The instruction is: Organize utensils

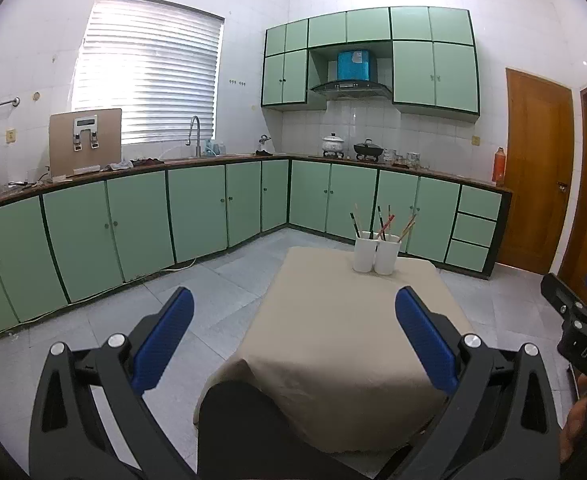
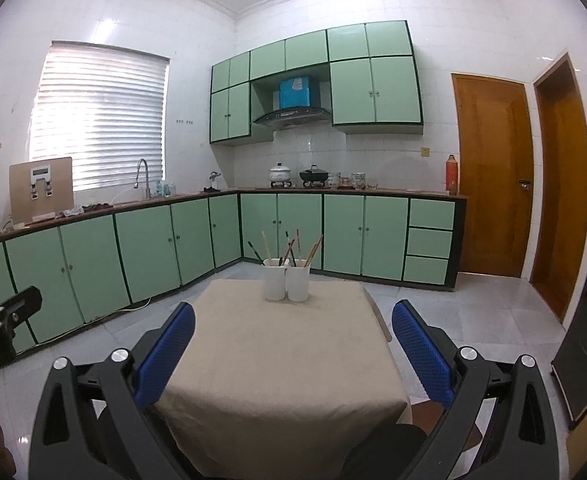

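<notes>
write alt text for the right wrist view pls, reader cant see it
The open right gripper hangs empty over a beige-clothed table, where two white cups holding chopsticks stand at the far edge. Behind are green kitchen cabinets; the left gripper shows at the left edge.

My left gripper (image 1: 293, 320) and right gripper (image 2: 293, 328): black frames, blue textured pads (image 1: 165, 344), silver screws (image 1: 117, 340)

left wrist: behind tabletop (image 1: 333, 340), left of centre, facing kitchen corner | right wrist: same side, further right, same heading | shared: tabletop, two white cups (image 2: 287, 284), cabinets (image 2: 221, 224), far off
</notes>
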The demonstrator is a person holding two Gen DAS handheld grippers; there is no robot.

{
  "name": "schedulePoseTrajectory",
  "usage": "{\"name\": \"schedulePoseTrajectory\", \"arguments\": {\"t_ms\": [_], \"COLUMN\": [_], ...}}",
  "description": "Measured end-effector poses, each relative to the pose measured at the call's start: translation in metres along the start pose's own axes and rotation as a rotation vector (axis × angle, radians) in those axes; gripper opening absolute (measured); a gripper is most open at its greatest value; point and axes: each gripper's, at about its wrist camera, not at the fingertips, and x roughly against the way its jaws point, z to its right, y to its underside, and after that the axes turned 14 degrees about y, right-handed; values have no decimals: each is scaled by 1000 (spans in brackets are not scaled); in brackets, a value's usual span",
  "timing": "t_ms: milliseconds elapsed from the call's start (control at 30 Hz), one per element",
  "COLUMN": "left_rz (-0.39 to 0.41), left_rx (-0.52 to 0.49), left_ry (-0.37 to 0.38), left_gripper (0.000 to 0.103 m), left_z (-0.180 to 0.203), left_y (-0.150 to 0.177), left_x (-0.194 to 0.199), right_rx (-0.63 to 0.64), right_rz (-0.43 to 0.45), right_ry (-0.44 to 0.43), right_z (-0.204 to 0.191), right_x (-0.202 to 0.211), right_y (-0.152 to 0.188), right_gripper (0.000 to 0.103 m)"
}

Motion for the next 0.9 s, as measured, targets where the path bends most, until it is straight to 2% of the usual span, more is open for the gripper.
{"name": "schedulePoseTrajectory", "arguments": {"t_ms": [900], "left_rz": [-6], "left_rx": [21], "left_ry": [13], "left_gripper": [98], "left_z": [-1], "left_y": [-1], "left_x": [-2], "right_rx": [-17], "right_rz": [-2], "right_ry": [-1], "right_z": [7], "right_x": [3], "right_y": [0], "right_gripper": [97]}}
